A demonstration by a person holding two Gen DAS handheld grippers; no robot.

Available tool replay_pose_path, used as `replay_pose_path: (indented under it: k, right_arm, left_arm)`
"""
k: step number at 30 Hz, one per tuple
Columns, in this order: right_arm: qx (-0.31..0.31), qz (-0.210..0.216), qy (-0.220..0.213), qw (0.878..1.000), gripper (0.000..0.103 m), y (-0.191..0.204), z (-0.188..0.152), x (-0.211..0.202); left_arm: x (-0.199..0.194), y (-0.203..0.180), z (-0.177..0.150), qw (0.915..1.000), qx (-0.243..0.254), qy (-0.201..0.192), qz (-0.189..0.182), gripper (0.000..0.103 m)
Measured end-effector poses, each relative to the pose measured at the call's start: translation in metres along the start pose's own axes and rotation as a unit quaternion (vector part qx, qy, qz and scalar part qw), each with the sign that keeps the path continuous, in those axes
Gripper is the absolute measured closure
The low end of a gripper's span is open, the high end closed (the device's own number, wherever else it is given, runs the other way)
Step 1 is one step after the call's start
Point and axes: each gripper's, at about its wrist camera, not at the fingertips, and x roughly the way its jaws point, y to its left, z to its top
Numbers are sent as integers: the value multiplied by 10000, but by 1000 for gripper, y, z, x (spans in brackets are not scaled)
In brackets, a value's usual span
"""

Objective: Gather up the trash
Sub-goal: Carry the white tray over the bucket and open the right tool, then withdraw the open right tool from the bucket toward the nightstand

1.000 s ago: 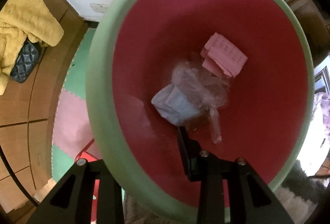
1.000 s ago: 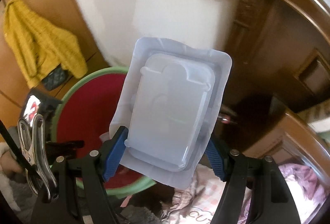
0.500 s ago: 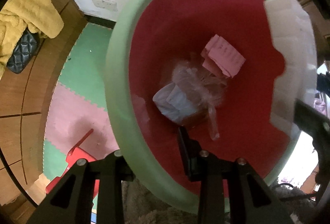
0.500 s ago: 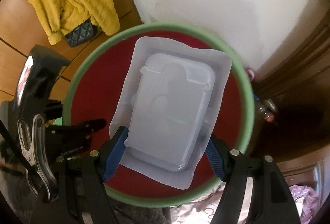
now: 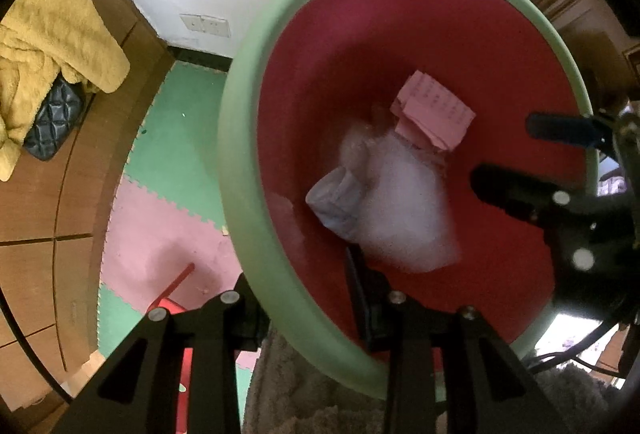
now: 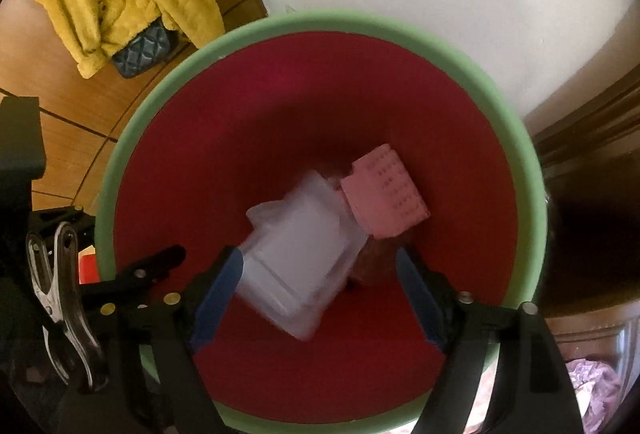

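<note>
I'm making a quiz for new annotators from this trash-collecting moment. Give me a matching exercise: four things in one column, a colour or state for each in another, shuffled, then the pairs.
Things:
1. bin
2. clear plastic package
3. folded paper
4. left gripper

Descriptions:
A. pink, printed
B. clamped on the green rim
C. red inside, green-rimmed
D. blurred, loose between open blue pads

Pairs: 1-C, 2-D, 3-A, 4-B
</note>
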Motion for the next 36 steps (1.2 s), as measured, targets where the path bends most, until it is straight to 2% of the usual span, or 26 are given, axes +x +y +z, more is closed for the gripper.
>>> replay_pose_path:
  k: [7, 12, 19, 27, 33, 36]
  right_arm:
    - [23, -141, -33, 9999, 22, 6, 0, -2]
    - [-113, -195, -214, 9995, 22, 7, -2, -7]
    - [190, 12, -241, 9995, 22, -4, -1, -6]
    - [96, 88, -322, 9994, 21, -9, 0, -8]
    - [112, -173, -450, 9988, 21, -19, 2, -11]
    - [141, -269, -661, 9973, 21, -24, 0, -19]
  left_arm:
    - [-3, 3, 1, 10000, -6, 39, -72, 68]
    - [-1, 5, 2, 10000, -33, 20, -88, 68]
    - [-2, 4, 0, 10000, -33, -10, -76, 68]
    - [-2, 3, -1, 10000, -39, 0, -44, 68]
    - [-2, 4, -1, 10000, -65, 24, -28, 68]
    - [-3, 4, -1, 10000, -75, 14, -25, 68]
